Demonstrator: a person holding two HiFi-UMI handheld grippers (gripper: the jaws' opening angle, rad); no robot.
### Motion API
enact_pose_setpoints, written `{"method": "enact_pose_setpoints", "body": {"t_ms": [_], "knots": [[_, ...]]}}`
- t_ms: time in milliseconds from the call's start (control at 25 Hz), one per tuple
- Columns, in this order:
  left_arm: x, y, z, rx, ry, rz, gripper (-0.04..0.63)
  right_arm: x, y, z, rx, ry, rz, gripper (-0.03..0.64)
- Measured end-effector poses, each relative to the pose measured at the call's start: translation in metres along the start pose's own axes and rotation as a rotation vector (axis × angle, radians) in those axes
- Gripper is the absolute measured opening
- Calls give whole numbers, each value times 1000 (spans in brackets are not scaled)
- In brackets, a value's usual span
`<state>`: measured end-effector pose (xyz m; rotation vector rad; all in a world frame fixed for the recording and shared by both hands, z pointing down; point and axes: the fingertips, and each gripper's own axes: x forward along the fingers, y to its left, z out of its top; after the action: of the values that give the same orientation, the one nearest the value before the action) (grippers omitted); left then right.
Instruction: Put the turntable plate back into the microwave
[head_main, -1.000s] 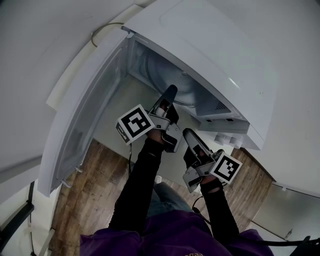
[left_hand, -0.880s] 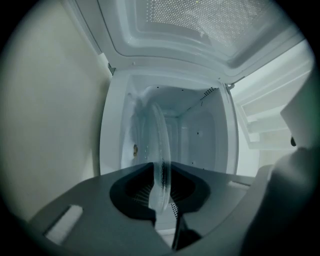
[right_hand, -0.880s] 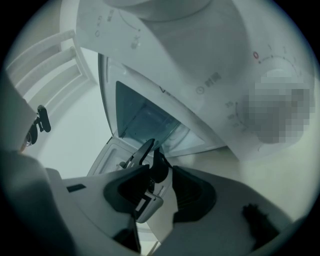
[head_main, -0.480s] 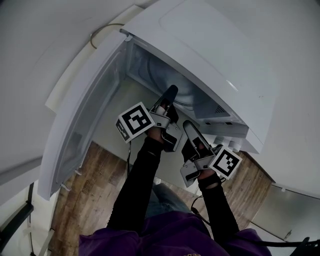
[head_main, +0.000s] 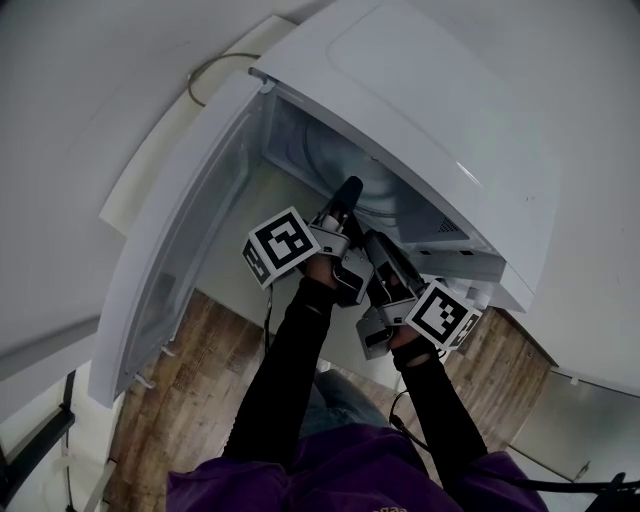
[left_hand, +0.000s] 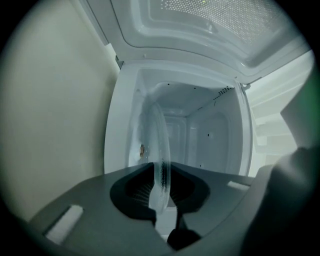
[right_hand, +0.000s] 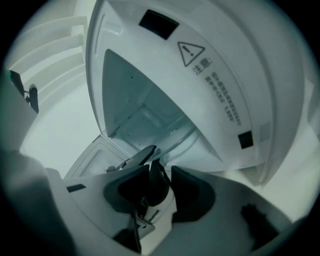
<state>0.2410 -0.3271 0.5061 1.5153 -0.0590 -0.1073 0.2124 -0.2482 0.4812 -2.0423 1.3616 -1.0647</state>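
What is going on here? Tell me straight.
A person with handheld tongs in each hand is working at a white microwave whose door stands open. The left tongs are clamped on the rim of the clear glass turntable plate, which reaches into the open cavity. The right tongs hover close beside the left, apart and gripping nothing. The plate has not been released yet.
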Motion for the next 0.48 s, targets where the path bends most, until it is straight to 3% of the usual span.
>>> {"method": "enact_pose_setpoints", "body": {"t_ms": [160,280,400,480], "knots": [[2,1,1,-2,1,19,56,0,-16,-2,10,-24,-86,143],[4,3,-3,-6,18,47,50,0,-22,-1,-79,-43,-140,138],[4,7,-1,7,38,92,39,6,-21,-1,-158,-40,-160,44],[4,9,0,6,43,112,34,10,-23,-3,-156,-37,-169,27]]}}
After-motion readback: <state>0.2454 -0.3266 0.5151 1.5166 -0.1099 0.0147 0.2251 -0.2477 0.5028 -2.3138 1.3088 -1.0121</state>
